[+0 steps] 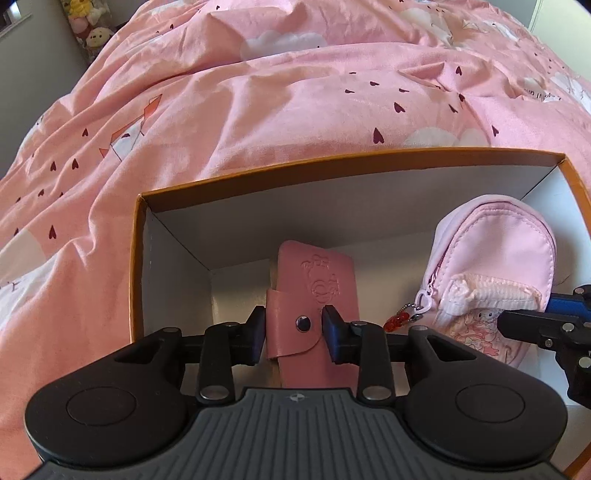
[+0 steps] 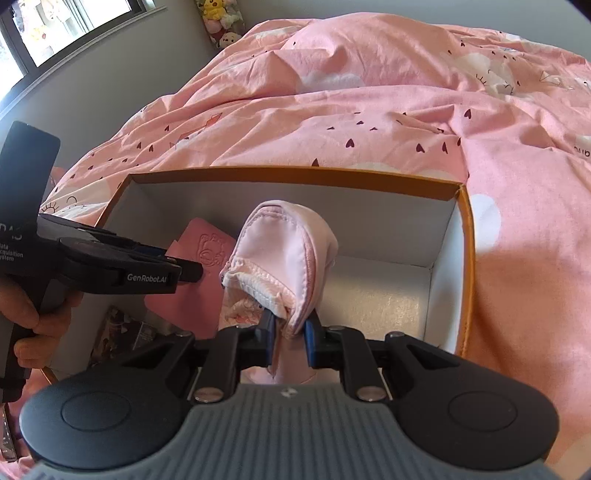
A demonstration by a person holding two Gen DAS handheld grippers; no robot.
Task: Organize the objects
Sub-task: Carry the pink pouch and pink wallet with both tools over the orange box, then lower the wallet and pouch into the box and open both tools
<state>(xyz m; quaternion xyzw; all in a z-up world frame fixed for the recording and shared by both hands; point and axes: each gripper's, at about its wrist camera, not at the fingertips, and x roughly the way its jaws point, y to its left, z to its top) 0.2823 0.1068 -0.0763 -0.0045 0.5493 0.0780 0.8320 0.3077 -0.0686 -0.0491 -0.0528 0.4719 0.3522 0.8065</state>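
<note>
An orange cardboard box point(image 1: 332, 162) with a white inside lies on a pink bed. My left gripper point(image 1: 294, 332) reaches down into the box's left half, shut on a pink leather snap case point(image 1: 314, 269), one pad on each side of its flap. The case stands on end, its top toward the far wall. To the right, a pale pink zip pouch point(image 1: 498, 251) with a red charm hangs in the box. My right gripper point(image 2: 290, 332) is shut on a fold of the pouch point(image 2: 280, 243). The right wrist view shows the case point(image 2: 207, 243) left of the pouch, and the box rim point(image 2: 295, 171).
A rumpled pink duvet point(image 1: 295, 92) with heart prints surrounds the box. Some printed packets point(image 2: 122, 328) lie at the box's near left corner. A person's hand point(image 2: 33, 314) holds the left gripper's handle. Plush toys point(image 2: 221, 22) and a window point(image 2: 55, 26) are at the far left.
</note>
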